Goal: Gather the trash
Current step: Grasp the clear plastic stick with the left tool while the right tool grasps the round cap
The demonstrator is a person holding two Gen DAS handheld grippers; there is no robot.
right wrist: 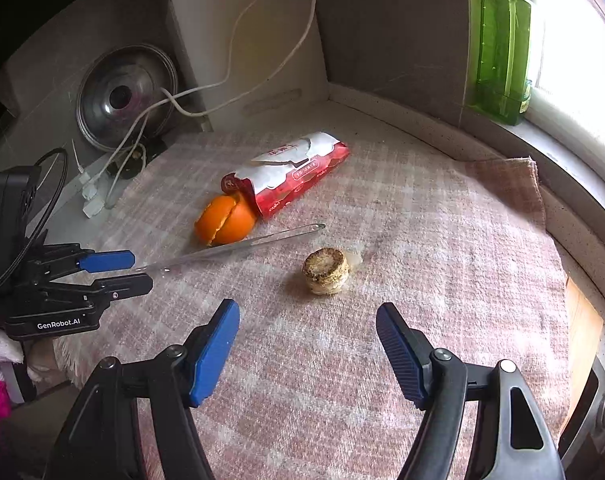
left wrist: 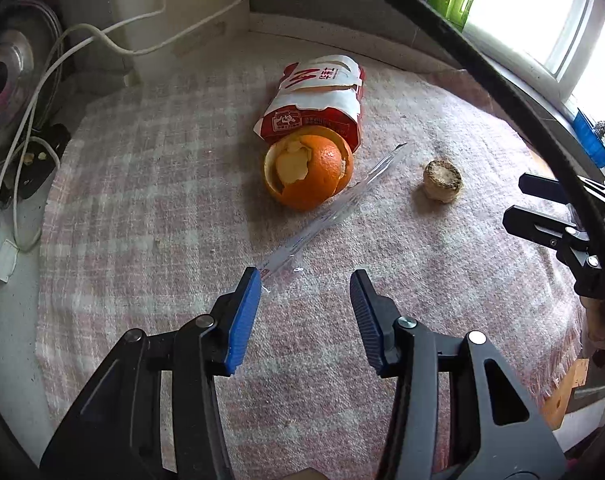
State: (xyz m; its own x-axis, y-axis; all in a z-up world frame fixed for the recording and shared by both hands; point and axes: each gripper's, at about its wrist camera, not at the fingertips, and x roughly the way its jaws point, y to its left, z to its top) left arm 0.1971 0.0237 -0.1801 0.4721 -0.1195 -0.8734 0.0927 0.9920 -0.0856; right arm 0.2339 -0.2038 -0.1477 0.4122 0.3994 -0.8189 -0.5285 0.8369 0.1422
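Left hand-held gripper [left wrist: 305, 276]: released, jaws apart, nothing between them; its left pad sits just beside the near end of a clear plastic wrapper strip [left wrist: 334, 208]. Right hand-held gripper [right wrist: 308, 312]: released, jaws wide, empty, above the checked cloth [right wrist: 442, 240] on the surface. Short corn cob stub [right wrist: 326, 272] lies just ahead of it. Beyond the strip: orange peel [right wrist: 224, 220], touching the mouth of a red-and-white paper carton [right wrist: 290, 176].
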